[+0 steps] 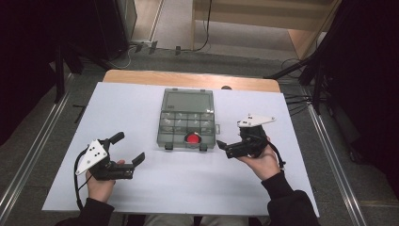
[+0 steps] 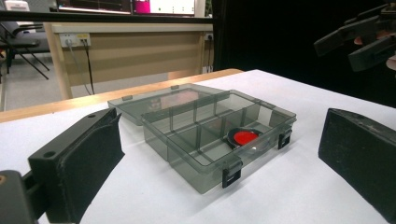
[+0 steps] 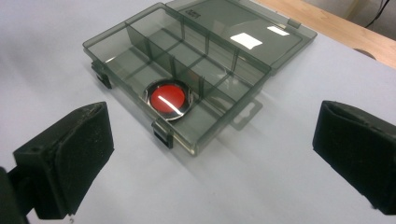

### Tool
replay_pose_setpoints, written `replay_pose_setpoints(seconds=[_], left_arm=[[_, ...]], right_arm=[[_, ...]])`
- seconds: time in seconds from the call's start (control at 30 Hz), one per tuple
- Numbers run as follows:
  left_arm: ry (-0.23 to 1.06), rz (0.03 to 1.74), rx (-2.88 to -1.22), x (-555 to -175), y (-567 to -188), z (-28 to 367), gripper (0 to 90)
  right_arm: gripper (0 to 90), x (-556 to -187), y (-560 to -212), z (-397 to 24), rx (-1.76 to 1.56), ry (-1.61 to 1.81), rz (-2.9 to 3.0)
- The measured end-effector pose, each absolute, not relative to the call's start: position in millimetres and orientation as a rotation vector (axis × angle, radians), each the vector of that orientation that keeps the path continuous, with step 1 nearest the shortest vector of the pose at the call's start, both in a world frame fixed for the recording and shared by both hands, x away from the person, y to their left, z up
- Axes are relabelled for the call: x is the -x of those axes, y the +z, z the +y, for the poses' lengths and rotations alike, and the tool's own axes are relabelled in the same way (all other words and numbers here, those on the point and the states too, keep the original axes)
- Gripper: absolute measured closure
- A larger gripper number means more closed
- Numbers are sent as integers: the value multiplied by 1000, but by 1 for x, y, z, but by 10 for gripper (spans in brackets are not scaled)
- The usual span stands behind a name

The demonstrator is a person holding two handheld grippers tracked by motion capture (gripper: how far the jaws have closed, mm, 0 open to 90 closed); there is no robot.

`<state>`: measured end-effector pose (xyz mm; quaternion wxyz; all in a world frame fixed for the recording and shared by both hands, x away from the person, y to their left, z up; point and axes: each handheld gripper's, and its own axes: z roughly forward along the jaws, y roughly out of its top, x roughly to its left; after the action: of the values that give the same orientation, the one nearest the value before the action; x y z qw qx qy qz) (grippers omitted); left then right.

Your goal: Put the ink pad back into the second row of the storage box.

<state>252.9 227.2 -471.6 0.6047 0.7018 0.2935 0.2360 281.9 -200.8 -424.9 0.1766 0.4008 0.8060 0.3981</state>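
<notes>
Box [image 1: 187, 120] sat mid-desk on the white sheet [image 1: 141, 188], lid [image 1: 187, 100] flipped flat back away from me, so every compartment was open from above. I judged that was the point of it: free access for dropping in or picking out. One red disc [image 1: 192, 138] lay in a front-row compartment, near the middle, just behind the two front latches [image 2: 231, 176]; the other compartments looked empty as far as I could tell through the smoky plastic. In the right gripper view the disc [image 3: 168, 100] showed a shiny rim and lay flat on the compartment floor. Left gripper [image 1: 128, 149] was released, jaws spread wide, nothing between them, held low over the sheet well left of the box and pointed right toward it; the left gripper view looked across the box [image 2: 219, 135] at the disc [image 2: 244, 137] from the side. My left hand [image 1: 101, 181] came in from the bottom edge, wrist roughly straight, grey plate up. Right gripper [image 1: 222, 146] was also released, jaws apart and empty, just beside the box's front right corner, aimed left and slightly down at it; its own view framed the box [image 3: 187, 70] between the jaws. Right hand [image 1: 261, 160] was cupped under the body, forearm angled in from bottom right. Both flanked the box without touching it, a ready stance in my read, right one closer to the disc.
</notes>
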Motion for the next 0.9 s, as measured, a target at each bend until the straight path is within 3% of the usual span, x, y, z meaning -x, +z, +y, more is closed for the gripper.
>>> replay_pose_setpoints(seconds=[0.9], left_arm=[[538, 684, -1624, -253, -472, 227, 0]], right_arm=[[0, -242, -452, -251, -1183, 1223, 2115]])
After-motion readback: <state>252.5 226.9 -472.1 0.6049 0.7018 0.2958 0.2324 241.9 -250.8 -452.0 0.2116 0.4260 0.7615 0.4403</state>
